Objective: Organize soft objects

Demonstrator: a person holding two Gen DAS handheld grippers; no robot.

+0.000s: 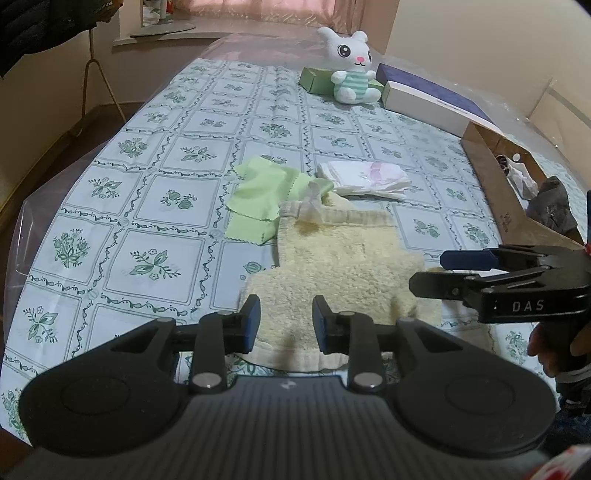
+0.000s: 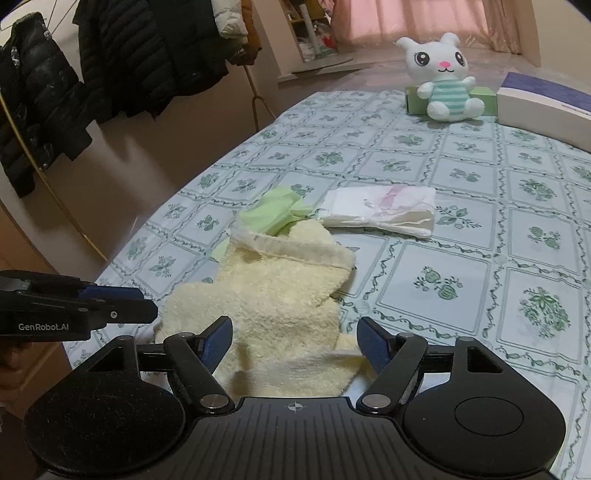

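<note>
My worktop [image 1: 155, 206] wears a pale cloth of green flower squares under clear plastic sheeting. A cream terry towel [image 1: 332, 266] lies rumpled at the near edge, overlapping a light green cloth [image 1: 255, 199]; just beyond sits a folded white cloth [image 1: 365, 177] with a pink mark. At the far end a white plush rabbit [image 1: 351, 66] leans against a green box [image 1: 314, 79], beside a long purple-and-white box [image 1: 436, 99]. An open cardboard box [image 1: 495, 173] lies along the right edge.

My left tongs [image 1: 284, 317] stand narrowly apart over the towel, gripping nothing. My right tongs [image 2: 295, 339] gape wide above the towel, empty.

Dark puffer jackets [image 2: 110, 62] hang along the left wall, and pink curtains [image 2: 424, 18] close the far window.
</note>
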